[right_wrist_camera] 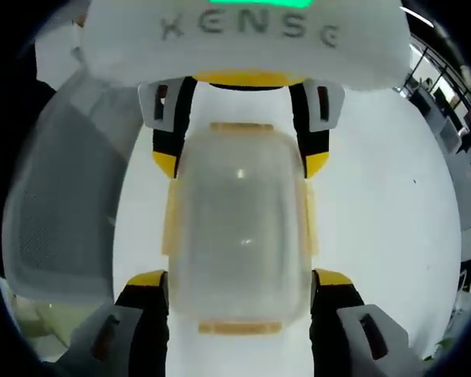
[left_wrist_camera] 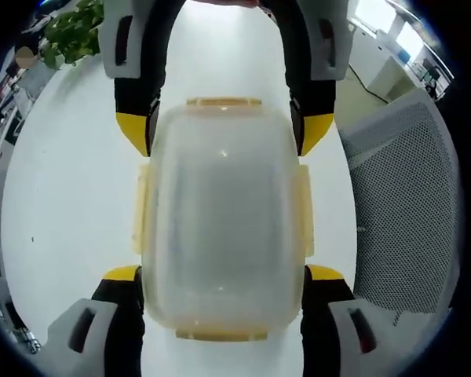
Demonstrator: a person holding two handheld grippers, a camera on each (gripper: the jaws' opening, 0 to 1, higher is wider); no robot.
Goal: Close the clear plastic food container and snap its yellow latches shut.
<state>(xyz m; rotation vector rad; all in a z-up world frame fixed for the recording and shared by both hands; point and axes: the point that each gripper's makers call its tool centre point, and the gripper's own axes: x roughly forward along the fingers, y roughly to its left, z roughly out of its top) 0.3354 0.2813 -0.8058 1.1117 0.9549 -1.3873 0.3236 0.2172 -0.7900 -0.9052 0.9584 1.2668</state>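
In the left gripper view we see our left gripper (left_wrist_camera: 223,275) clamped on the near end of the clear plastic food container (left_wrist_camera: 223,228), which lies on the white tabletop (left_wrist_camera: 71,196). The right gripper (left_wrist_camera: 224,129) grips its far end. A mesh chair (left_wrist_camera: 408,204) stands to the right.

In the right gripper view our right gripper grips the container's near end, yellow latches (right_wrist_camera: 238,326) against the lidded box, with the left gripper opposite.
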